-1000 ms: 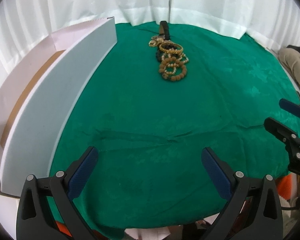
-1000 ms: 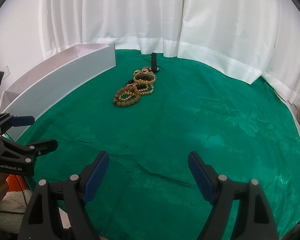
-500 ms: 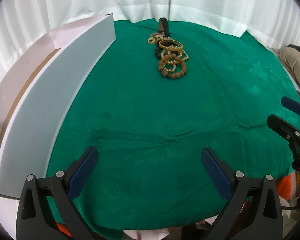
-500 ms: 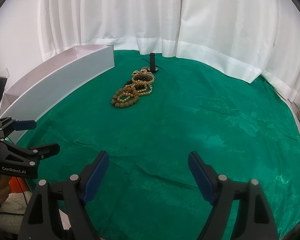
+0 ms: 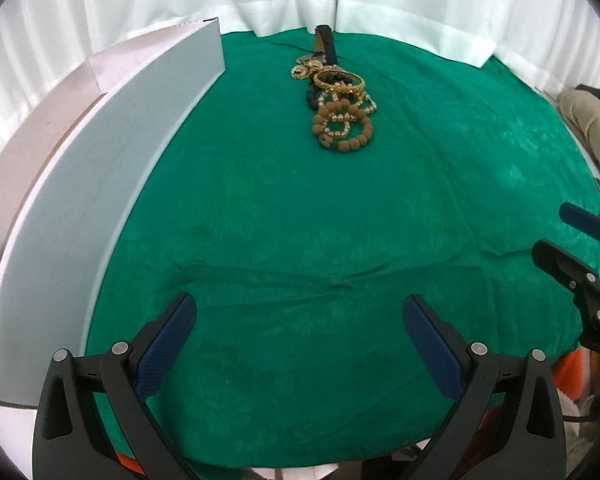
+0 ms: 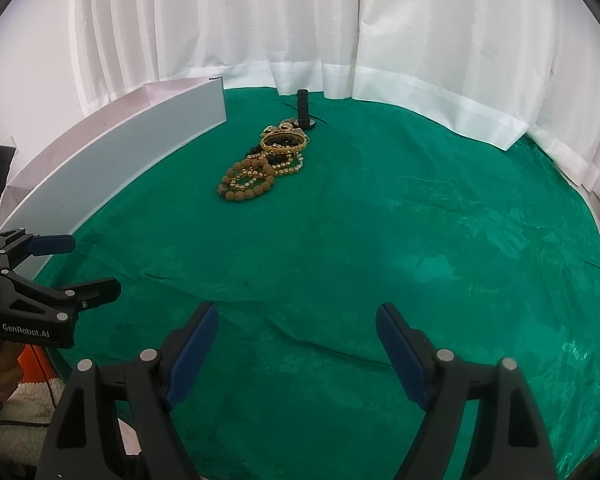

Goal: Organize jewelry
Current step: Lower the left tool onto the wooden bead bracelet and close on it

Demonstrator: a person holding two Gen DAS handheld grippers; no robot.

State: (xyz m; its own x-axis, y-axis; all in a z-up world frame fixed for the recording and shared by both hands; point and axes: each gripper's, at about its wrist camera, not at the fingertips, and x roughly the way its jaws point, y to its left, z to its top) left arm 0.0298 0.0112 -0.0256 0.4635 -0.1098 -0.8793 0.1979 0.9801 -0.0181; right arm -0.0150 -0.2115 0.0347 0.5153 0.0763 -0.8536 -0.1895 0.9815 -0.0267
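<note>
One brand mark readable

"GenRobot.AI" stands in white letters on the black body of the left gripper, seen from the right wrist view; a partly cut-off mark on the right gripper cannot be read.

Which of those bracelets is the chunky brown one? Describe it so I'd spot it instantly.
Start at the green cloth and find the jewelry pile near its far edge. The brown bead bracelet lies at the pile's near end; its large, rough, matte beads set it apart from the shiny gold bangle behind.

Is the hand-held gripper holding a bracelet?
No, the right hand-held gripper is open and empty; the bracelets lie far off on the green cloth.
</note>
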